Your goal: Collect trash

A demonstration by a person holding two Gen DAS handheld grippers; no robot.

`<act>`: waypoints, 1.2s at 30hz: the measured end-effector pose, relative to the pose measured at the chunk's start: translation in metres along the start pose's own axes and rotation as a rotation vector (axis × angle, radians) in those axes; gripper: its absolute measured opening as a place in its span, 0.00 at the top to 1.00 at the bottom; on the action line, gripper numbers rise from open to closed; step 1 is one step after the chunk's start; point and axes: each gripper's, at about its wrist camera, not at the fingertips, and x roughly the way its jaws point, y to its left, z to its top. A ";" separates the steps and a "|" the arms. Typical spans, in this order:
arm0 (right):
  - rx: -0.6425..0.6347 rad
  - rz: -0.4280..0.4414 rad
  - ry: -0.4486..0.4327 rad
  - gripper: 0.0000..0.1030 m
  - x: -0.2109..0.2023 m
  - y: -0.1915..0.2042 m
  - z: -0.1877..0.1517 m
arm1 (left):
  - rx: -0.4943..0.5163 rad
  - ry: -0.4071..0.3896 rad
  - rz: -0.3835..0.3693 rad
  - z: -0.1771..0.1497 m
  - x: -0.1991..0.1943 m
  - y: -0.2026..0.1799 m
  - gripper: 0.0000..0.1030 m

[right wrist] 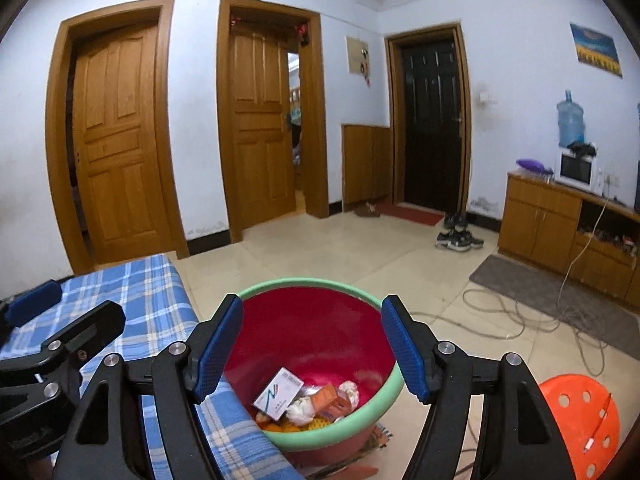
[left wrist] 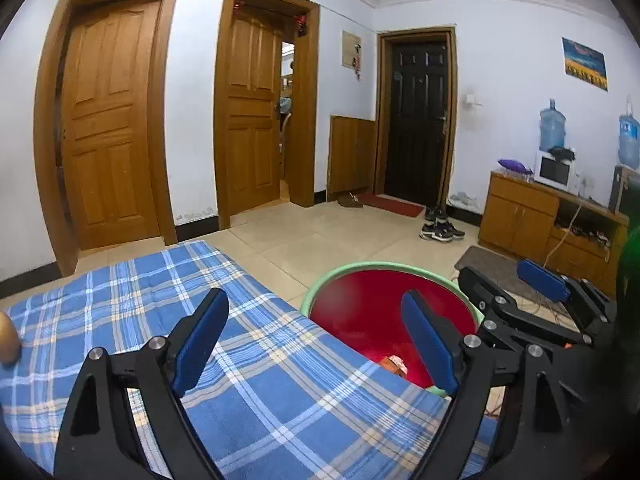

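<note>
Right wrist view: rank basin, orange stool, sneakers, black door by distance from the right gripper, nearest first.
From the right gripper, jaws open:
1. Basin: directly below and ahead, trash inside.
2. Orange stool: on the floor, lower right.
3. Sneakers: across the floor, ahead right, near the door.
4. Black door: in the far wall, just behind the sneakers.

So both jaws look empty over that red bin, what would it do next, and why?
Probably swing the left gripper left across the blue plaid cloth toward the brownish rounded object at its edge. Both sets of jaws stand open and empty, the red basin with the green rim already holds wrappers, and that object seems the only loose item in view.
</note>
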 end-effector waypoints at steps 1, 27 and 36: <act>-0.003 -0.010 -0.015 0.29 0.001 0.002 -0.002 | -0.011 0.005 -0.004 -0.001 0.004 0.003 0.15; 0.015 -0.116 -0.063 0.24 0.004 0.005 -0.006 | 0.013 -0.025 0.119 -0.014 0.006 -0.002 0.02; 0.018 -0.117 -0.066 0.24 0.005 0.006 -0.006 | 0.007 -0.014 0.102 -0.013 0.008 -0.001 0.02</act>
